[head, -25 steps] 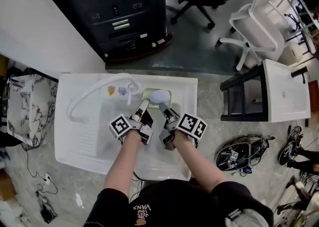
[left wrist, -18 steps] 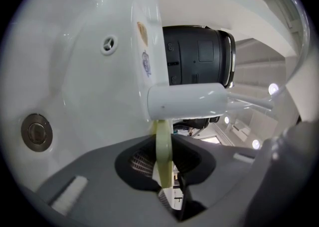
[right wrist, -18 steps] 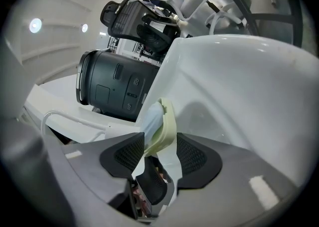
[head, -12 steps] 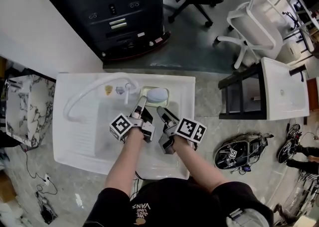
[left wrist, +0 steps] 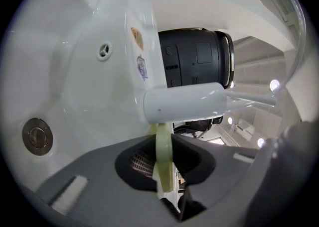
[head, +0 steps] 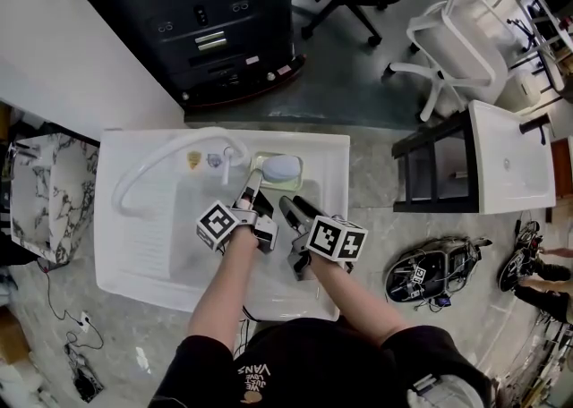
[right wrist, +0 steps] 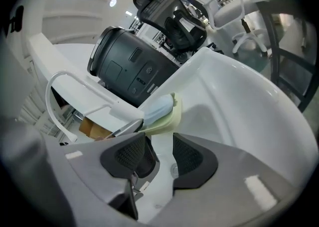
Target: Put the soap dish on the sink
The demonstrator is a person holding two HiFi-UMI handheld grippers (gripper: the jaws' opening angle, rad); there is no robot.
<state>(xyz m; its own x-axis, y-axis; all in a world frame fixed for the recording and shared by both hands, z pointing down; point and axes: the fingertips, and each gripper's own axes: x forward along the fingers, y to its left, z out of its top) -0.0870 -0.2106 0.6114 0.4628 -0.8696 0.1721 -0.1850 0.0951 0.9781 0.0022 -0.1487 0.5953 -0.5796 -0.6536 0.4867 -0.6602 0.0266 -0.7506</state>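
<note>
The pale green soap dish [head: 279, 167] carries a bluish-white soap bar and sits on the white sink's [head: 134, 254] back ledge, right of the faucet base. My left gripper [head: 252, 182] reaches the dish's left rim. In the left gripper view that rim [left wrist: 163, 157] stands edge-on between the pads, and the left gripper [left wrist: 167, 165] is shut on it. My right gripper [head: 289, 206] hovers over the basin, just short of the dish. In the right gripper view the right gripper [right wrist: 160, 159] is open with nothing between its pads, and the dish [right wrist: 162, 114] lies ahead of it.
A white curved faucet hose [head: 161, 165] arcs over the sink's left side, and its spout [left wrist: 184, 102] crosses just above the dish. The basin drain [left wrist: 37, 136] lies lower left. A black machine [head: 224, 12] stands behind the sink. A dark frame [head: 439, 174] and a white table [head: 510, 160] stand to the right.
The right gripper has drawn back from the dish's right side toward the person and rolled. The left gripper has stayed at the dish's left rim.
</note>
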